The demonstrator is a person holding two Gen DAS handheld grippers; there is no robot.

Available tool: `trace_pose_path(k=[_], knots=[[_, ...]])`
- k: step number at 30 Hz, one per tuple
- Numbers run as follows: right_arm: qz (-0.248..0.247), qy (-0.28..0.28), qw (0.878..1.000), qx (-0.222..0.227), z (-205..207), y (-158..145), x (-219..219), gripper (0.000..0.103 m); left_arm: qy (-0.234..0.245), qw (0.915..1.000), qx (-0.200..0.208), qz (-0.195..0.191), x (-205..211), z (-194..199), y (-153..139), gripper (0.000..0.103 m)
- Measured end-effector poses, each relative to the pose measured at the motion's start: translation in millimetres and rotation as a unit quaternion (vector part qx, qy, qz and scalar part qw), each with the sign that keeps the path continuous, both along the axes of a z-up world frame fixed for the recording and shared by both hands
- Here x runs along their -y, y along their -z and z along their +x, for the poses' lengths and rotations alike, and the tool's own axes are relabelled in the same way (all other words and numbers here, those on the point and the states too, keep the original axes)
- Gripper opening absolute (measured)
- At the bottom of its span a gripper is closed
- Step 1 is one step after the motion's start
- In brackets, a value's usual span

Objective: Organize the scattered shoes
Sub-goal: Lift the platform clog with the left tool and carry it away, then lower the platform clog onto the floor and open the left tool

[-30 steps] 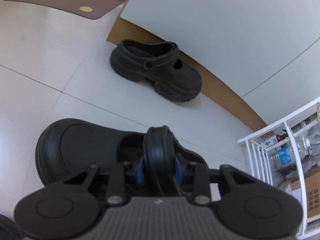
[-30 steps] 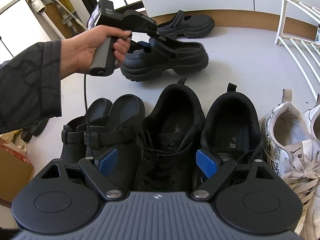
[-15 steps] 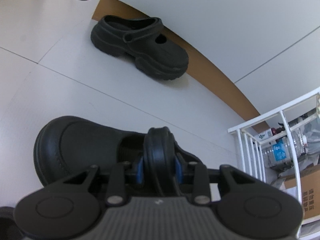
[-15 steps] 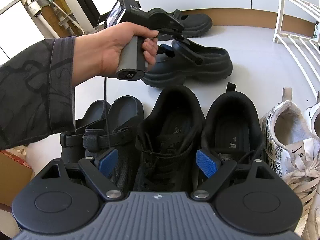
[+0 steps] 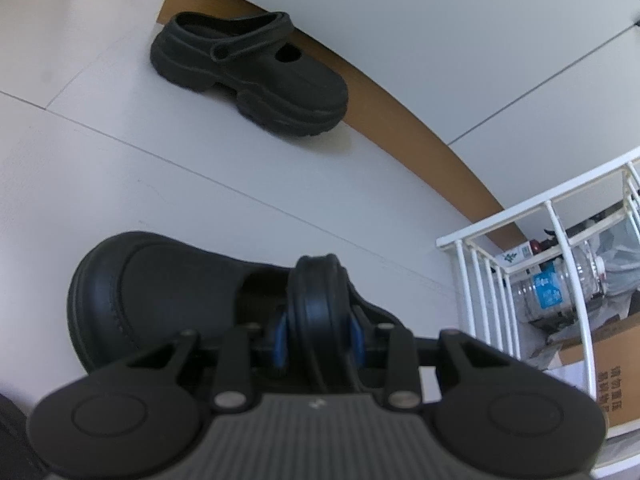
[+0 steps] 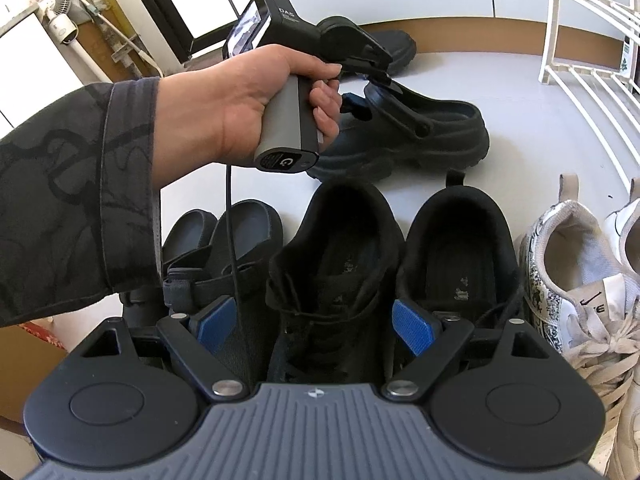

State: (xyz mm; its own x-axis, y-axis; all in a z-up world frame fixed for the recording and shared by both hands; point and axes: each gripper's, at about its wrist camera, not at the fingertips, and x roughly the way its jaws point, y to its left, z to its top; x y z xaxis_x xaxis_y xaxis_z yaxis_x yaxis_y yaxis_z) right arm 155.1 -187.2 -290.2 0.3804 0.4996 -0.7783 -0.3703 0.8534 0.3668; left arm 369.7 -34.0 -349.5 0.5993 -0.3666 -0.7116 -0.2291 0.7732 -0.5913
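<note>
At the bottom of the right wrist view the right gripper (image 6: 316, 326) hangs with its blue pads (image 6: 412, 326) wide apart and nothing between them, over a row of shoes on the floor: 2 black sneakers (image 6: 340, 256) at center, dark strapped sandals (image 6: 224, 248) to their left and white sneakers (image 6: 580, 272) at the right edge. Above them, in the middle of the frame, a hand (image 6: 240, 100) holds the left gripper (image 6: 366, 92), clamped on the heel strap of a black clog (image 6: 420, 136). In the left wrist view that strap is pinched between the blue pads at lower center, the clog's toe toward the lower left. Farther off, a second black clog (image 5: 248, 72) sits at upper center against the brown baseboard (image 5: 420, 140). A white rack (image 5: 520, 272) stands at the right edge.
</note>
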Motion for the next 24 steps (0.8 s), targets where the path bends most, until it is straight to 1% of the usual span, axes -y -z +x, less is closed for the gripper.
trace_pose_path(k=[4, 7, 8, 9, 10, 11, 12, 13, 15, 17, 19, 22, 24], knots=[[0.001, 0.001, 1.000, -0.002, 0.3, 0.9, 0.9, 0.089, -0.003, 1.0000, 0.004, -0.001, 0.3, -2.0, -2.9, 0.033], [0.003, 0.004, 1.000, -0.001, 1.7, -0.2, 1.2, 0.089, 0.002, 0.9997, -0.019, -0.013, 1.2, -0.5, 4.9, 0.034], [0.004, 0.005, 1.000, -0.001, 2.2, -0.4, 1.2, 0.089, 0.009, 0.9997, -0.019, -0.015, 2.5, -0.6, 5.5, 0.034], [0.004, 0.006, 1.000, -0.001, 2.7, -0.8, 1.3, 0.089, 0.018, 0.9996, -0.019, -0.010, 4.5, -0.7, 5.1, 0.037], [0.006, 0.007, 1.000, 0.000, 3.0, -1.4, 1.5, 0.089, 0.024, 0.9995, -0.019, 0.004, 6.2, -1.1, 2.6, 0.050], [0.007, 0.009, 1.000, 0.000, 3.2, -2.0, 1.6, 0.089, 0.031, 0.9991, -0.019, 0.021, 7.7, -1.5, -0.8, 0.060], [0.007, 0.010, 1.000, 0.000, 3.0, -2.5, 1.6, 0.089, 0.036, 0.9987, -0.018, 0.031, 8.5, -1.8, -3.5, 0.064], [0.008, 0.011, 1.000, 0.000, 2.8, -3.1, 1.6, 0.089, 0.044, 0.9984, -0.015, 0.031, 7.5, -2.5, -7.0, 0.068], [0.009, 0.012, 1.000, 0.000, 3.2, -4.0, 1.3, 0.089, 0.060, 0.9975, -0.008, 0.037, 3.3, -4.9, -17.3, 0.072], [0.012, 0.015, 1.000, 0.002, 4.9, -5.9, -0.1, 0.089, 0.072, 0.9962, -0.003, 0.049, -2.2, -8.3, -28.6, 0.082], [0.019, 0.021, 1.000, 0.002, 7.8, -8.5, -1.0, 0.089, 0.072, 0.9956, 0.000, 0.060, -11.6, -15.0, -37.6, 0.083], [0.030, 0.030, 0.999, 0.004, 13.6, -14.4, -1.3, 0.089, 0.068, 0.9958, 0.003, 0.061, -32.4, -26.7, -48.3, 0.083], [0.033, 0.035, 0.999, 0.008, 18.1, -18.4, -2.3, 0.089, 0.062, 0.9955, 0.010, 0.071, -49.4, -37.1, -57.6, 0.083]])
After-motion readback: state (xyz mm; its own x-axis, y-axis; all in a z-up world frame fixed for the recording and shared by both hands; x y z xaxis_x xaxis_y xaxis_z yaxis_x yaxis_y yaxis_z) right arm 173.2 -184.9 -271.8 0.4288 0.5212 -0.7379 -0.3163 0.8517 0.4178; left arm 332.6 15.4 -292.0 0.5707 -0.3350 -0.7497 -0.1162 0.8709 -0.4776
